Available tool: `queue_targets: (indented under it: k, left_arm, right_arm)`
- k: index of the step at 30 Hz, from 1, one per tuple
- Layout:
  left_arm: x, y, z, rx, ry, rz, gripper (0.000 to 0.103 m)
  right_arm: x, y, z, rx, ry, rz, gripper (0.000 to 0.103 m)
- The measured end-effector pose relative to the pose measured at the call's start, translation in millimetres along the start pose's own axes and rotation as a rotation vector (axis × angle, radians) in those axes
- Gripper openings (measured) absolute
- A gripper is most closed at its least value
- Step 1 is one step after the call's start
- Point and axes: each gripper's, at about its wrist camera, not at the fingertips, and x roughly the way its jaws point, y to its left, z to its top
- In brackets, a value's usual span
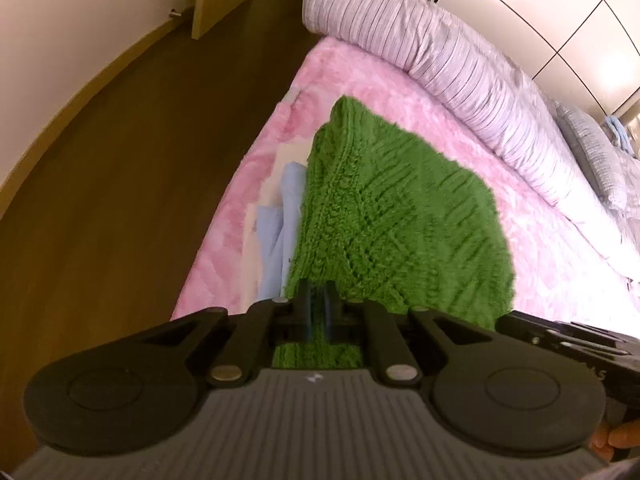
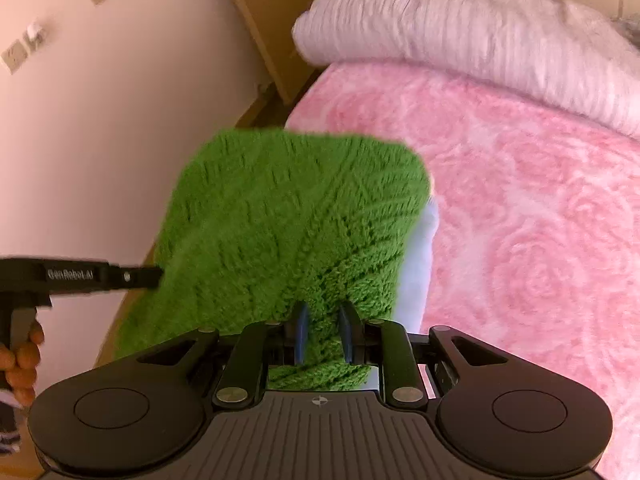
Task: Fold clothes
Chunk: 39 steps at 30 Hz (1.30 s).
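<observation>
grip: your left gripper (image 1: 318,306) and right gripper (image 2: 323,330) each pinch the green knit sweater (image 1: 392,216) | place: lifted over the pink bed (image 1: 360,76) and blue garment (image 1: 280,216) | advice: keep both edges level and taut, lower evenly.

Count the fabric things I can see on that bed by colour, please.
Green: 1, knitted sweater, pinched by both grippers
Light blue: 1, garment under it
Pink: 1, fluffy blanket
Lilac striped: 1, rolled duvet
Total: 4
</observation>
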Motion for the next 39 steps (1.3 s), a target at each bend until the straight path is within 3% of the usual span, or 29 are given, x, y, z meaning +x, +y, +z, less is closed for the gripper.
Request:
queue_targets:
  k: [2, 6, 9, 12, 16, 20, 27, 39]
  left_arm:
    - [-15, -5, -9, -0.005, 0.001, -0.019, 0.009]
    - [-22, -10, -22, -0.024, 0.025, -0.018, 0.010]
    - [-18, -10, -31, -0.043, 0.050, -0.003, 0.012]
    - [-19, -14, -35, -0.051, 0.066, 0.014, 0.012]
    - [-45, -31, -32, 0.036, 0.036, 0.094, 0.020]
    - [-74, -44, -35, 0.051, 0.027, 0.159, 0.030]
    - [-112, -73, -54, 0.053, 0.034, 0.218, 0.031]
    - [-187, -120, -98, 0.065, -0.032, 0.322, 0.034]
  right_arm:
    - [-16, 5, -5, 0.010, -0.025, 0.031, 0.021]
    - [-38, 20, -29, -0.027, 0.010, 0.066, 0.021]
    - [-9, 25, -39, -0.051, 0.116, 0.029, 0.021]
    - [7, 27, -41, -0.079, 0.147, 0.010, 0.021]
    - [-16, 31, -34, -0.068, 0.127, 0.002, 0.021]
    - [-42, 32, -39, -0.035, 0.133, 0.014, 0.023]
    - [-89, 38, -47, 0.003, 0.111, 0.022, 0.038]
    - [-176, 51, -53, -0.045, 0.021, 0.031, 0.046]
